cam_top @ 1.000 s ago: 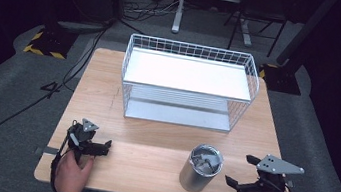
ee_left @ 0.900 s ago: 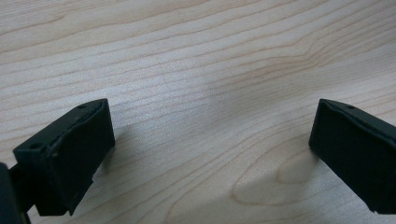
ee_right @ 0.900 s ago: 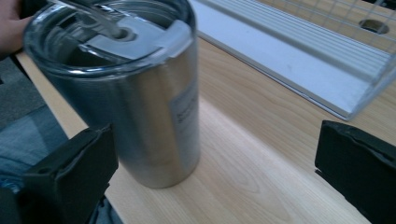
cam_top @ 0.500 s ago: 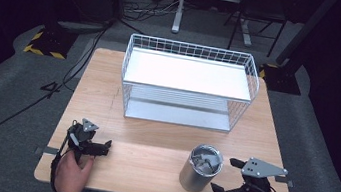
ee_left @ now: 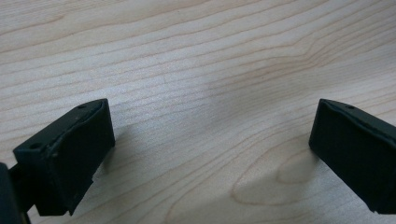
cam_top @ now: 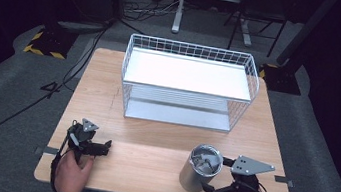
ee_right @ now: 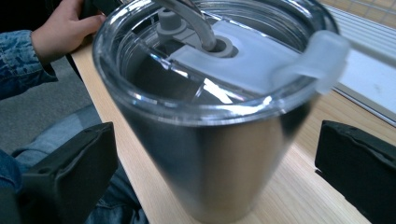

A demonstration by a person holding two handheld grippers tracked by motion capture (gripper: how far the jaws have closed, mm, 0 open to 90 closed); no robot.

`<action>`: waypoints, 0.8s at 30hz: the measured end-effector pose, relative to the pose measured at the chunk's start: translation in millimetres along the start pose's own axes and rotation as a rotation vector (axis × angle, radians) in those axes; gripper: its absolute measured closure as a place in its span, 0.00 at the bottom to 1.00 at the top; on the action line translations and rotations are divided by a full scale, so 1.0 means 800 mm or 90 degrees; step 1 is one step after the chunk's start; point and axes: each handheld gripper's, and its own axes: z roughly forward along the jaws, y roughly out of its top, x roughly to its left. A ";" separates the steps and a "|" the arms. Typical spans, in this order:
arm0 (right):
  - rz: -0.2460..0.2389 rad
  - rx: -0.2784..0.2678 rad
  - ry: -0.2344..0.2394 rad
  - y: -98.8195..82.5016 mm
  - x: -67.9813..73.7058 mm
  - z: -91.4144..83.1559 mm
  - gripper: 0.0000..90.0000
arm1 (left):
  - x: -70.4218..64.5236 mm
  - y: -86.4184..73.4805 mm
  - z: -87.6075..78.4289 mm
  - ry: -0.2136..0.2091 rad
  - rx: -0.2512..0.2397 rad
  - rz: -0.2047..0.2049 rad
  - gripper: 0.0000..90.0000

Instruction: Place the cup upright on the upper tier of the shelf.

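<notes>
Standing upright at near right of bench (cam_top: 151, 144), steel tumbler (cam_top: 201, 168) has vertical long axis. Right hand-held gripper (cam_top: 220, 179) just right of it, jaws wide apart, flanking body, nothing gripped. Left hand-held gripper (cam_top: 100, 147) well apart, open, empty.

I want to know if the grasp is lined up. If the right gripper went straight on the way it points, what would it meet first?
The tumbler. In the right gripper view it stands between the open jaws of the right gripper, so its steel wall likely comes first, though depth is hard to judge.
</notes>
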 end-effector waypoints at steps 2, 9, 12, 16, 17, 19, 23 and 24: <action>0.000 0.001 0.008 0.001 -0.002 0.007 0.00 | 0.000 0.000 0.000 -0.001 0.001 -0.001 0.01; -0.012 0.002 0.014 0.004 -0.002 0.026 0.00 | 0.000 0.000 0.000 0.000 0.001 0.000 0.01; -0.013 0.001 0.013 0.003 -0.002 0.032 0.00 | 0.000 0.000 0.000 0.000 0.000 -0.001 0.01; -0.010 -0.005 0.012 0.002 -0.004 0.038 0.00 | 0.000 0.000 0.000 -0.001 0.000 0.000 0.01; -0.011 -0.004 0.011 0.000 -0.004 0.042 0.00 | 0.000 0.000 0.000 0.000 0.000 0.000 0.01; -0.011 -0.002 0.012 0.000 -0.003 0.045 0.00 | 0.000 0.000 0.000 0.000 0.000 0.000 0.01; -0.010 -0.009 0.012 -0.004 -0.004 0.051 0.01 | 0.000 0.000 0.000 0.000 0.001 0.000 0.01; -0.010 -0.009 0.012 -0.004 -0.004 0.051 0.01 | 0.000 0.000 0.000 0.000 0.001 0.000 0.01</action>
